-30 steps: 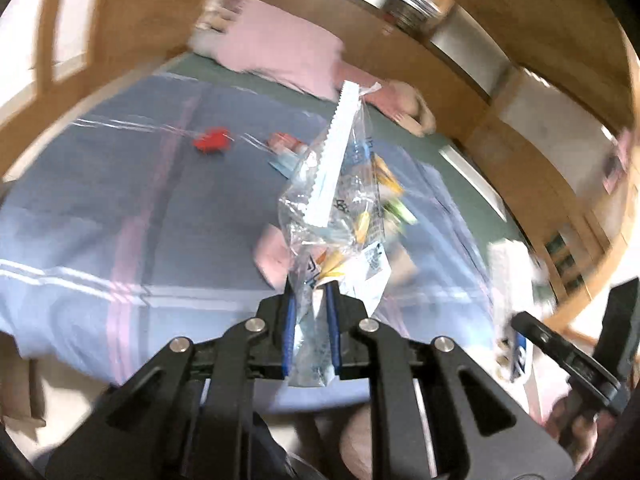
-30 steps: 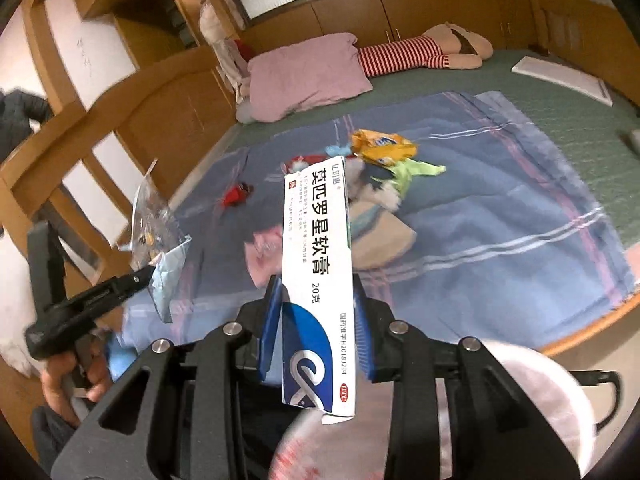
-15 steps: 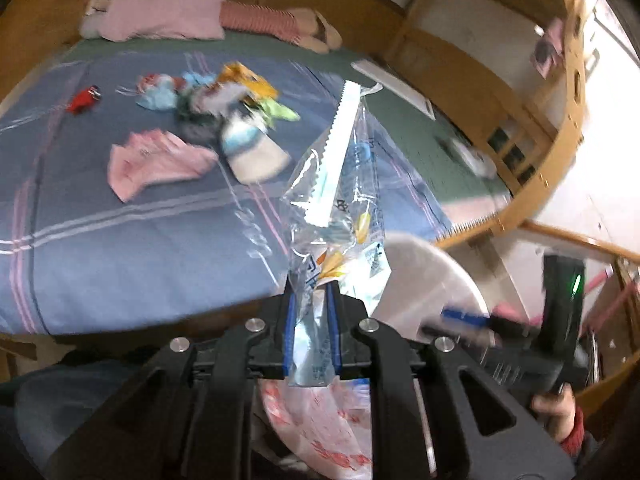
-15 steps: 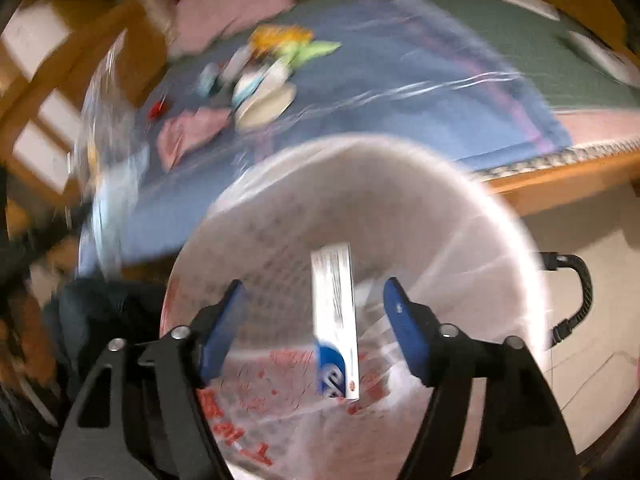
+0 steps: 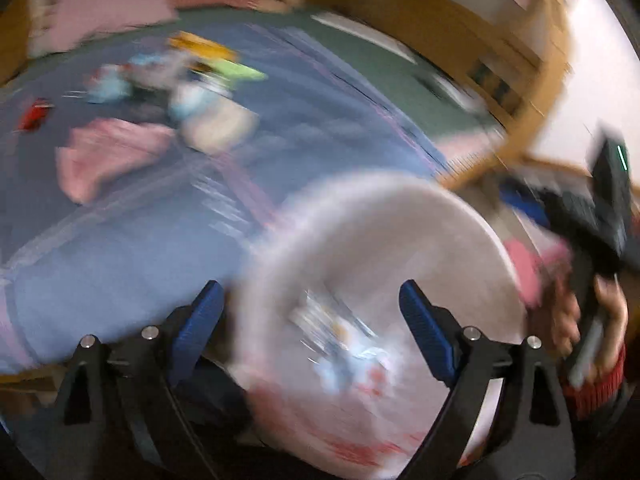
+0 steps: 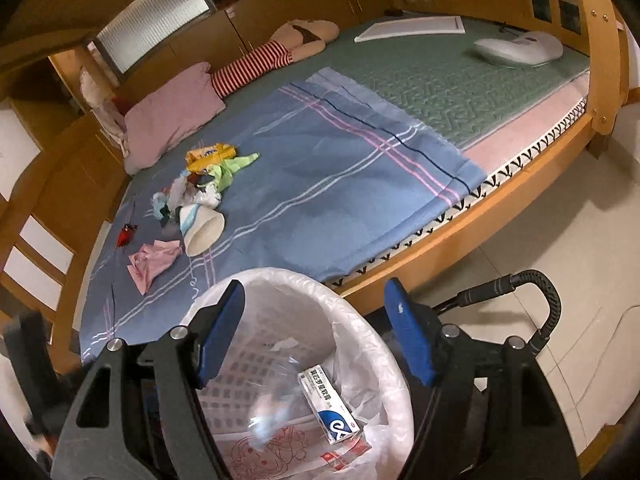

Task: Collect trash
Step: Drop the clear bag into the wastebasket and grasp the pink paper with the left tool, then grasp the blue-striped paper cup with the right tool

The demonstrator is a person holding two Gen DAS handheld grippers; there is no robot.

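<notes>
We look down past both pairs of tongs at a white trash basket (image 6: 360, 320) lined with a thin plastic bag, standing on the floor beside a wooden bed. The right tongs (image 6: 312, 332) stand wide apart with nothing between their blue pads, and directly below them a white and blue ointment box (image 6: 330, 404) lies inside the basket, tilted against the liner. Just to the left of the box is a blurred clear plastic bag (image 6: 268, 412), also within the basket. The left view is smeared by motion; the left tongs (image 5: 312, 328) are opening — their pads are far apart, touching nothing — and the clear bag (image 5: 344, 340) shows as a pale blur between and below them, over the basket's mouth. Beyond the right tongs, up and to the left on the blue plaid bedspread (image 6: 340, 168), more litter lies: a heap of wrappers (image 6: 200, 188), a white paper cup (image 6: 204, 232) on its side, a crumpled pink piece (image 6: 154, 260) and a small red scrap (image 6: 126, 234). At the right edge of the left view a hand (image 5: 592, 320) grips the other tool's handle.
</notes>
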